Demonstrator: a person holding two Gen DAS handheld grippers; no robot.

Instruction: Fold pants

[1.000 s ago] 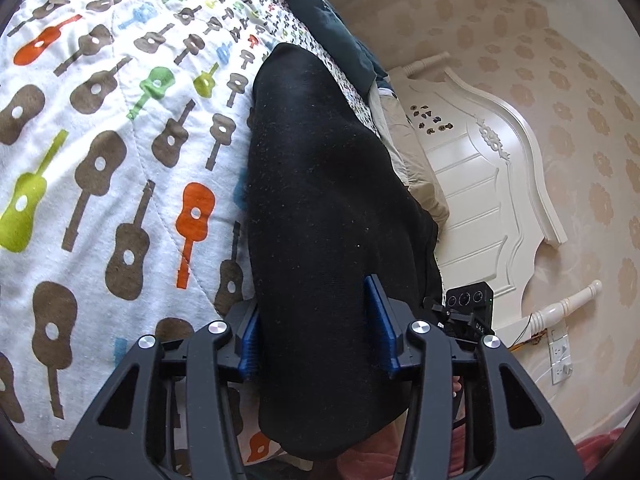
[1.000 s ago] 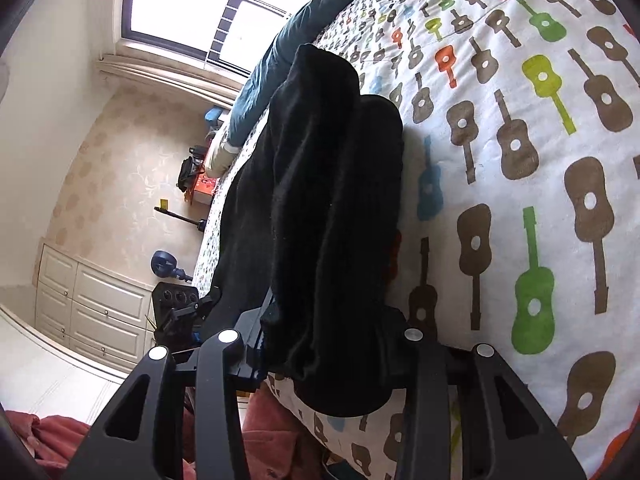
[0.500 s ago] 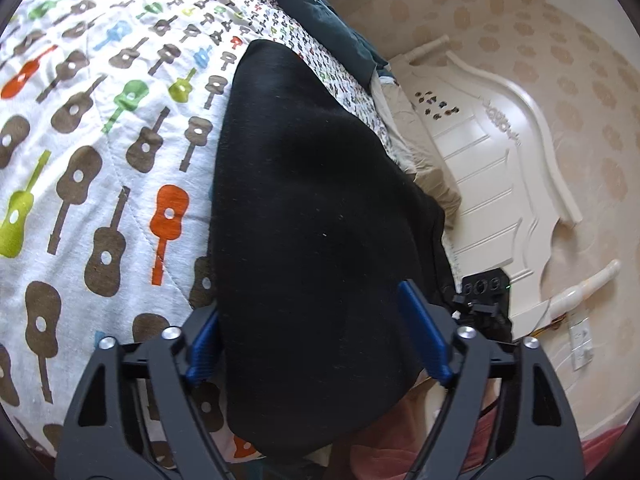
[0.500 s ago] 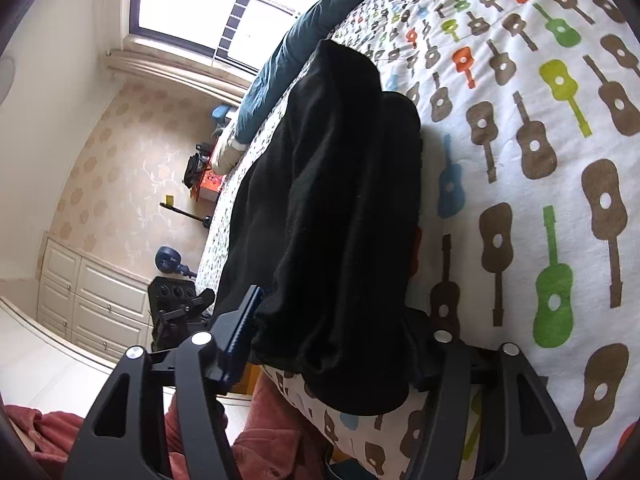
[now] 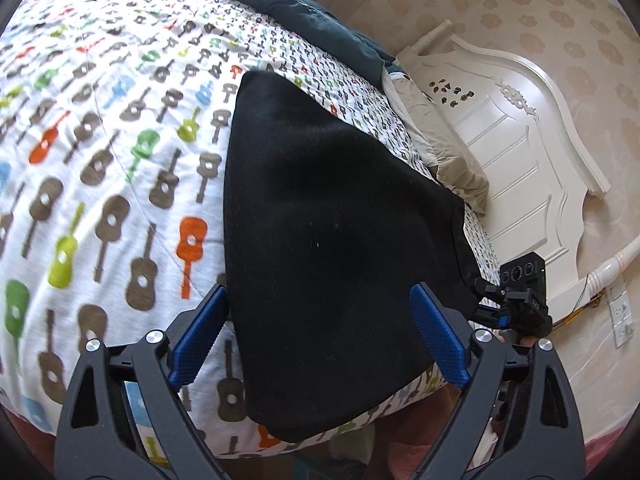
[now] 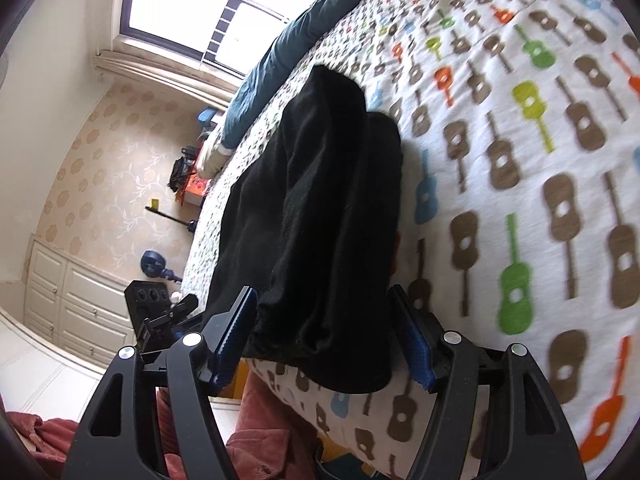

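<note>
The black pants [image 5: 332, 240] lie folded on the guitar-print bedspread [image 5: 100, 160], near the bed's near edge. My left gripper [image 5: 320, 328] is open, its blue pads wide apart on either side of the pants' near end, holding nothing. In the right wrist view the pants [image 6: 320, 208] show as a stacked black bundle with its near end hanging slightly over the bed edge. My right gripper [image 6: 330, 336] is open too, its pads apart beside that near end. Each gripper shows at the other view's edge.
A dark teal blanket [image 5: 320, 12] lies along the far side of the bed. A white headboard [image 5: 520, 140] and a beige pillow [image 5: 452, 160] are at the right. A window [image 6: 208, 8], white cabinets [image 6: 72, 300] and floor clutter [image 6: 188, 184] show left of the bed.
Both grippers have opened and let go of the pants, then drawn back a little toward the bed's near edge. The pants now rest on the bedspread.
</note>
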